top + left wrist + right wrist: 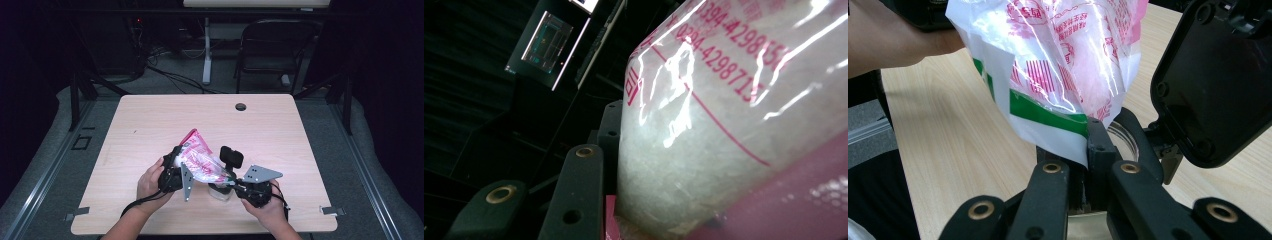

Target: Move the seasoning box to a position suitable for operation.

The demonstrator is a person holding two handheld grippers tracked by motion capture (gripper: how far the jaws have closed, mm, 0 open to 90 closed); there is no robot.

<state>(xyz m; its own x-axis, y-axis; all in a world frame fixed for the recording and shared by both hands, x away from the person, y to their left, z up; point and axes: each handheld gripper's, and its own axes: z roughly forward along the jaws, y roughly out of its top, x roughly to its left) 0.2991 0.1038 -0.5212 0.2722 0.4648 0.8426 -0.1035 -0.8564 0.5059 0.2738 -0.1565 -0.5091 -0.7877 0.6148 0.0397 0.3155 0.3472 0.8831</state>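
A clear plastic bag (pixel 201 159) with pink print and white grains inside hangs tilted above the table's near middle. My left gripper (pixel 175 172) is shut on the bag's body; in the left gripper view the bag (pixel 734 125) bulges against one black finger (pixel 579 190) and hides the other. My right gripper (pixel 234 181) is shut on the bag's lower edge. In the right gripper view the fingertips (pixel 1096 145) pinch the green-striped edge of the bag (pixel 1063 65) just above the mouth of a glass jar (pixel 1125 135). The jar (pixel 220 193) stands on the table under the bag.
The wooden table (pixel 150 120) has a cable hole (pixel 241 106) near its far edge. A black rounded block (pixel 1208 80) stands close to the right of the jar. A forearm (pixel 888 40) comes in at the upper left. A chair (pixel 275 45) stands beyond the table.
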